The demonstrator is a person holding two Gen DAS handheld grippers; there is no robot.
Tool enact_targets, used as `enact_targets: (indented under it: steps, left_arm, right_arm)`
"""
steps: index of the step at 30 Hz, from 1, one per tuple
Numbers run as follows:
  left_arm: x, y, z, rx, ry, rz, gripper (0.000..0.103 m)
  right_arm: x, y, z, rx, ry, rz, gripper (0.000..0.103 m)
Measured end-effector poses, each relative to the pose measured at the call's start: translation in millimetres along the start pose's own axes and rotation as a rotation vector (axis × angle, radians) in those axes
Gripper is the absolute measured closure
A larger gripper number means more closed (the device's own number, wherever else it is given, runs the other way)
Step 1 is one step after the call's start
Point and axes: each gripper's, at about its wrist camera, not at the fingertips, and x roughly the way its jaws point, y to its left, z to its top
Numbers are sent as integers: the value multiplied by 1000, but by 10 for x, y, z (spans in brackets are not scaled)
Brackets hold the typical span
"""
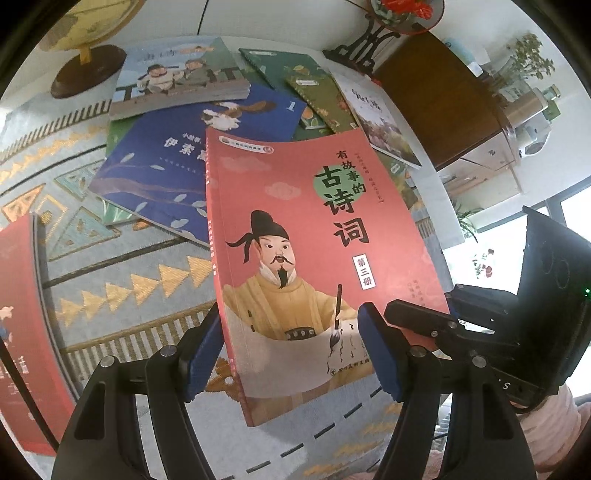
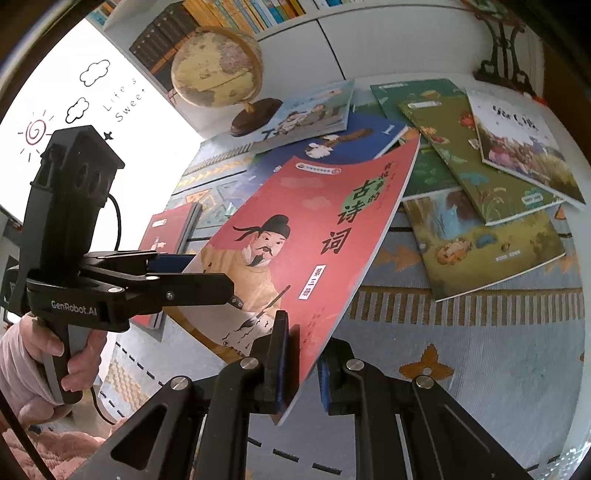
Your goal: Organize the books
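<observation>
Saw red book [image 1: 314, 240] raised off the patterned cloth [image 1: 129, 288], cover towards both cameras, tilted, with the far corner over the loose pile. Found it caught between both tools.

Right gripper [image 2: 304, 350]: closed down narrow on the book's lower corner, one pad flat on the cover, the other at the page edge.

Left gripper [image 1: 291, 332]: pads stood wide, book slanted across the gap, one pad behind the spine edge and the other in front of the cover. Looked pinched on the spine side from the right wrist view. Couldn't tell whether it was actually clamped. Left hand [image 2: 48, 354] wrapped round the handle.

Loose on the cloth behind:
- blue book [image 1: 166, 166], partly under the red one's far corner
- pale illustrated book [image 1: 177, 77] overlapping the blue one, just beside the globe [image 2: 218, 70]
- green book [image 2: 476, 162] fanned over other green covers
- white-cover book [image 2: 524, 147] lapped over the green one's far side
- yellow-green book [image 2: 487, 243] nearest, partly under the green one

Second red book [image 1: 22, 314] lay apart on the left side of the cloth.

Only real holder in view: wall shelf [image 2: 295, 26] above the globe, packed with upright book rows [image 2: 229, 14], spines out, titles too small to read.
</observation>
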Motion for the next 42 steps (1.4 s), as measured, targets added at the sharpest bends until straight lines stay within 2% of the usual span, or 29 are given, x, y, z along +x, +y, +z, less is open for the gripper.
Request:
enact_targets:
  steps: [10, 26, 34, 42]
  left_arm:
    - [-165, -100, -64, 21, -44, 34, 34]
    - [-636, -121, -193, -3, -165, 81, 34]
    - [-932, 62, -283, -47, -223, 124, 34]
    - [-1290, 412, -441, -135, -285, 175, 34]
  right_arm:
    - [-144, 97, -56, -36, -36, -7, 90]
    - [-382, 379, 17, -108, -97, 26, 90]
    - [-387, 667, 145, -172, -110, 60, 89]
    - [-210, 1063, 295, -241, -97, 130, 89]
